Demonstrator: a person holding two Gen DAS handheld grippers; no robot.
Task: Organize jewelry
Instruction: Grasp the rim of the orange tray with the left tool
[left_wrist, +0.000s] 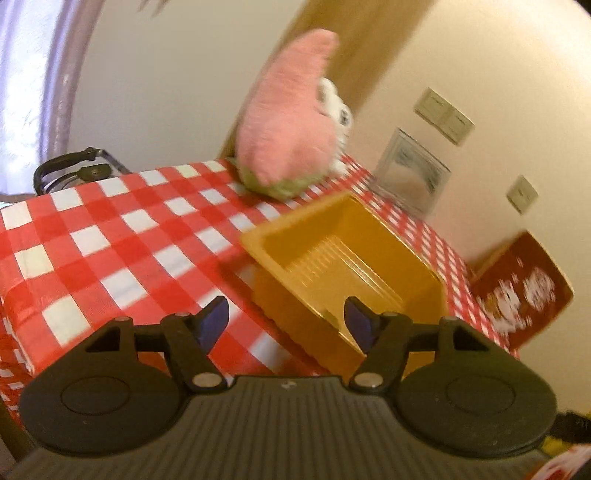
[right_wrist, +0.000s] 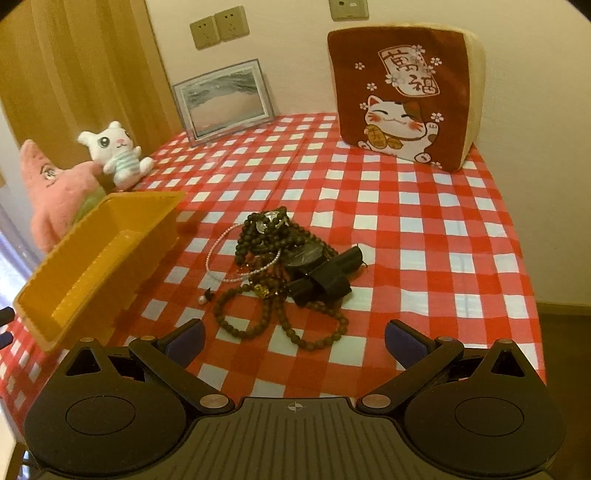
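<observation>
A tangled heap of jewelry (right_wrist: 284, 266) lies mid-table on the red-and-white checked cloth (right_wrist: 424, 229). It holds dark bead strands, a thin pearl necklace (right_wrist: 218, 254) and a black watch (right_wrist: 325, 269). A loose pearl (right_wrist: 202, 300) lies beside it. An empty yellow tray (right_wrist: 92, 258) stands left of the heap. My right gripper (right_wrist: 295, 339) is open, just short of the beads, with nothing between its fingers. In the blurred left wrist view, my left gripper (left_wrist: 286, 321) is open at the yellow tray (left_wrist: 351, 258), whose near corner shows between the fingers without visible contact.
A pink plush star (right_wrist: 51, 195) and a white plush cat (right_wrist: 114, 151) sit behind the tray at the table's left edge. A framed picture (right_wrist: 225, 99) and a red lucky-cat cushion (right_wrist: 399, 96) stand against the back wall. The cloth drops off at the right edge.
</observation>
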